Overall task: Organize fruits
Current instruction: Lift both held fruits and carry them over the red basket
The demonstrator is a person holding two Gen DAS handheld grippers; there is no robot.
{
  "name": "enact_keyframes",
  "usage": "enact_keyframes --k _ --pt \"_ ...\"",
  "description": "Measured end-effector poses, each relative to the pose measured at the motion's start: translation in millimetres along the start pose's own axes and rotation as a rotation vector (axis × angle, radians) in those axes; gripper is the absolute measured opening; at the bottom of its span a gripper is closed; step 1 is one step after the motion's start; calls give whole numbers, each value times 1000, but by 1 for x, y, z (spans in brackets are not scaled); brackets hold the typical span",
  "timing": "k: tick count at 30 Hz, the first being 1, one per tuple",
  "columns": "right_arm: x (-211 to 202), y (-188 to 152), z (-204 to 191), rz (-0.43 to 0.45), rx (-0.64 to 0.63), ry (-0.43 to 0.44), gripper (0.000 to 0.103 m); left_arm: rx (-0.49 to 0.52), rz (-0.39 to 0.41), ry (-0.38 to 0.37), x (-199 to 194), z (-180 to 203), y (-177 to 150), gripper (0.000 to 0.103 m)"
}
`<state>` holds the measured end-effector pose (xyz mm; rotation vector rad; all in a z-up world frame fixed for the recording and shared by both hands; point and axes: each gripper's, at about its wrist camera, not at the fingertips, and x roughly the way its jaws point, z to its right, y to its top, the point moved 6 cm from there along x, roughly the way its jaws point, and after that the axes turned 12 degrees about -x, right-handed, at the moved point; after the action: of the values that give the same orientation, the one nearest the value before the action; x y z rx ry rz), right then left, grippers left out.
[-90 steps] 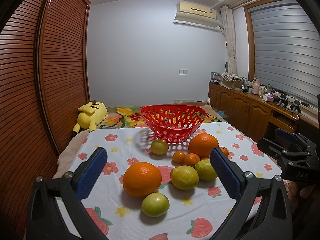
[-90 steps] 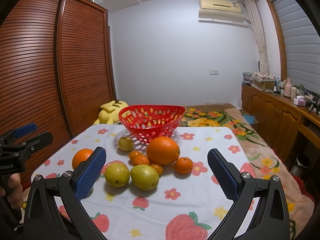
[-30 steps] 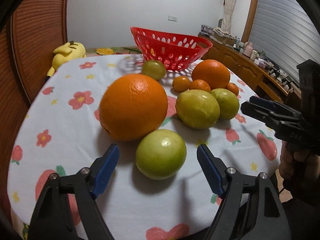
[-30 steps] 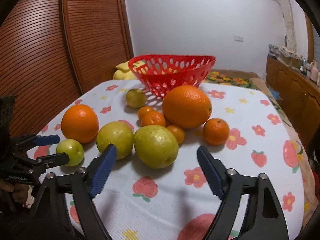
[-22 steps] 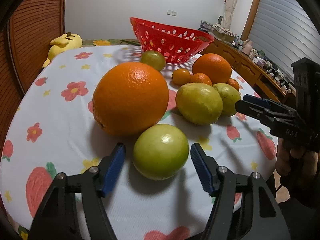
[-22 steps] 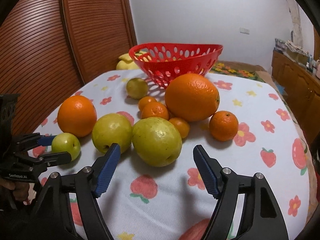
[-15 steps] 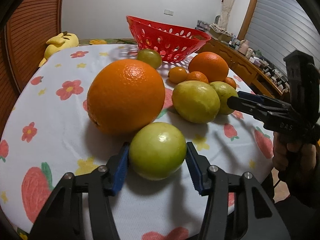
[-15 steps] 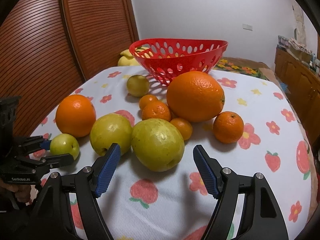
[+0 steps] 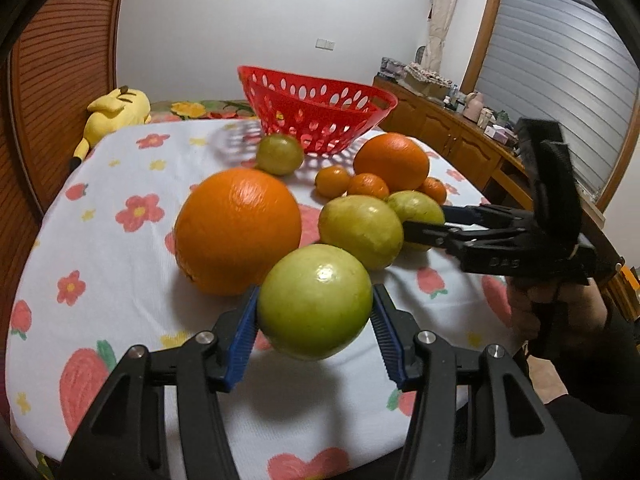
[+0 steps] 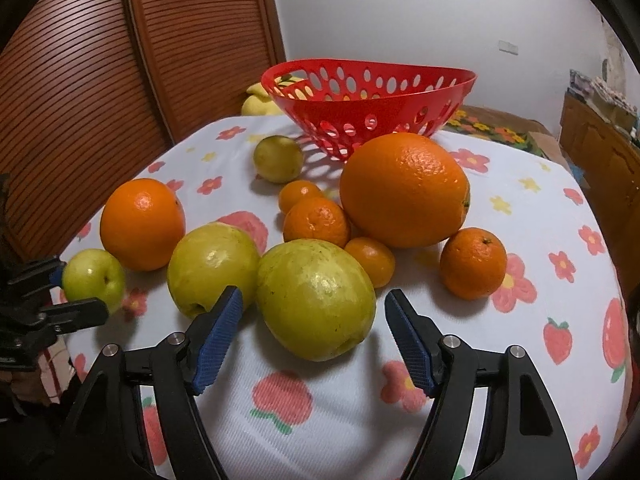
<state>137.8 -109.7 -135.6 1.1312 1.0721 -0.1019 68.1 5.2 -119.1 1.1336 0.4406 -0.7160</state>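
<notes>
My left gripper (image 9: pixel 314 330) is shut on a small green apple (image 9: pixel 315 301) and holds it just above the tablecloth; it also shows in the right wrist view (image 10: pixel 93 278). My right gripper (image 10: pixel 314 334) is open, its blue pads on either side of a large yellow-green guava (image 10: pixel 316 298). A second guava (image 10: pixel 212 268) lies to its left. Two big oranges (image 10: pixel 404 190) (image 10: pixel 142 224), several small tangerines (image 10: pixel 316 222) and a small green fruit (image 10: pixel 278 158) lie in front of the empty red basket (image 10: pixel 372 100).
The round table has a white cloth with flowers and strawberries (image 10: pixel 520 208). A yellow plush toy (image 9: pixel 116 114) lies behind the table at the left. Wooden slatted doors (image 10: pixel 100 60) stand at the left, a wooden sideboard (image 9: pixel 452 136) at the right.
My left gripper has closed on the green apple and lifted it a little. My right gripper has moved in around the large guava, still open.
</notes>
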Motion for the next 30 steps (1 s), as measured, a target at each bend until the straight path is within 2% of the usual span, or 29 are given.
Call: enact_keyframes --k 5,18,30 --pt "4 0 0 -8 2 14 64 10 22 -10 -8 4 6 53" --pt "-11 -4 4 31 22 36 63 26 66 -14 -13 11 29 53" --pt "-47 21 17 97 1 16 63 78 123 -15 -14 25 70 53"
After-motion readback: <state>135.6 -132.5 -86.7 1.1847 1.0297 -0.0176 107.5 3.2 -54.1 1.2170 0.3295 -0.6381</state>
